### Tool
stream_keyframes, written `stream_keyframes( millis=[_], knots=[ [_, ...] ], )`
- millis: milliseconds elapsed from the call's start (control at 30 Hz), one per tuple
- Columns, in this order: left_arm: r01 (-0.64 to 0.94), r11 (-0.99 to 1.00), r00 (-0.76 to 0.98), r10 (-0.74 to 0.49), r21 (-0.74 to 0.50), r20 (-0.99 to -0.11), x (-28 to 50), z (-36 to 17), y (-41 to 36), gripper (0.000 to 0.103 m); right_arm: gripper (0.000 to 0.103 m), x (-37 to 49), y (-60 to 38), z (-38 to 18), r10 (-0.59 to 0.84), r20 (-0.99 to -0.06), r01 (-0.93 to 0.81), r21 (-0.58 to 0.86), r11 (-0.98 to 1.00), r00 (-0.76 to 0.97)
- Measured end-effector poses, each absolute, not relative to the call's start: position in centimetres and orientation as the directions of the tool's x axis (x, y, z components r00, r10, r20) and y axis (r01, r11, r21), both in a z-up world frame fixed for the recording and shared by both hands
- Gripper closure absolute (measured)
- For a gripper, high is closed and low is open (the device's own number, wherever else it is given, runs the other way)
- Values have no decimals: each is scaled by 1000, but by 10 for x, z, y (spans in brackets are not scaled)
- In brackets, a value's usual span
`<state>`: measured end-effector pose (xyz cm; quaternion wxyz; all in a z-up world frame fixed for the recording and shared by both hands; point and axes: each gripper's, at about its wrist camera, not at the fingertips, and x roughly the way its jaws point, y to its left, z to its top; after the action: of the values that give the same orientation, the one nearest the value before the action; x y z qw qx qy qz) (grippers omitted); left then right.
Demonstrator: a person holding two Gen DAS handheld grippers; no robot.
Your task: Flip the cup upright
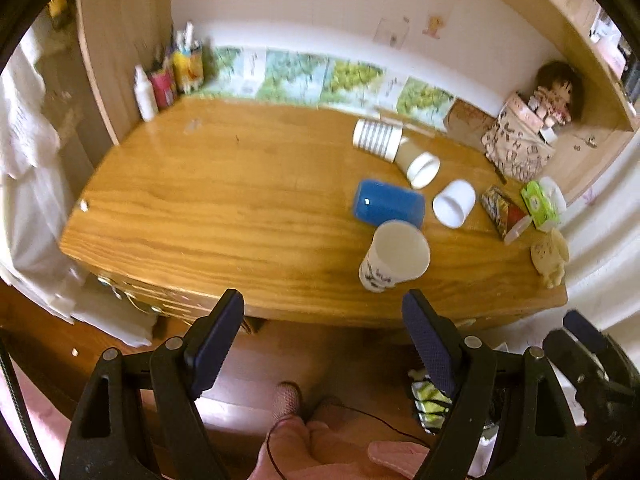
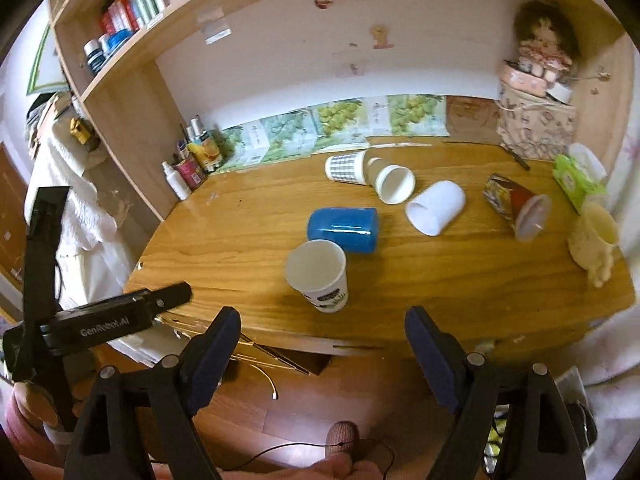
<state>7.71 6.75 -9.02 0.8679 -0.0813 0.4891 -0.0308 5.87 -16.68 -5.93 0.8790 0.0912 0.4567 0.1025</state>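
Observation:
A white paper cup [image 1: 394,255] with dark print stands upright near the wooden desk's front edge; it also shows in the right wrist view [image 2: 320,274]. Behind it lie a blue cup [image 1: 388,202] [image 2: 344,229], a plain white cup [image 1: 454,202] [image 2: 436,207], a white-rimmed beige cup [image 1: 418,164] [image 2: 392,182] and a striped cup [image 1: 378,139] [image 2: 346,167], all on their sides. My left gripper [image 1: 322,334] is open and empty, held in front of the desk edge. My right gripper [image 2: 322,346] is open and empty, also short of the desk.
A patterned cup [image 2: 514,206] with a clear lid lies at the right. A cream mug [image 2: 594,238], green tissue pack [image 2: 576,178], fabric bag with a doll [image 2: 536,120] and bottles [image 2: 188,164] line the desk's edges. The left gripper's body [image 2: 100,320] shows at the right view's left.

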Motion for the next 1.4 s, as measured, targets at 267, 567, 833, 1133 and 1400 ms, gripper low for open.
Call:
stream_keyframes(
  millis=[267, 567, 833, 1133, 1400],
  knots=[
    [-29, 995, 665, -49, -91, -745, 51, -54, 59, 3, 16, 32, -172, -37, 291, -738, -75, 311, 947, 609],
    [-96, 994, 794, 102, 43, -599, 26, -30, 55, 1, 0, 19, -167, -19, 239, -661, -80, 262, 962, 712],
    [-135, 990, 841, 134, 38, -524, 14, -23, 59, 1, 0, 14, -156, -6, 200, -605, -108, 185, 977, 771],
    [-109, 993, 838, 112, 38, -535, 10, -24, 53, 1, 0, 8, -151, -1, 197, -587, -133, 150, 980, 785],
    [-82, 996, 842, 88, 34, -533, 8, -23, 49, 1, 0, 5, -151, -1, 191, -593, -126, 150, 981, 782]
  ],
)
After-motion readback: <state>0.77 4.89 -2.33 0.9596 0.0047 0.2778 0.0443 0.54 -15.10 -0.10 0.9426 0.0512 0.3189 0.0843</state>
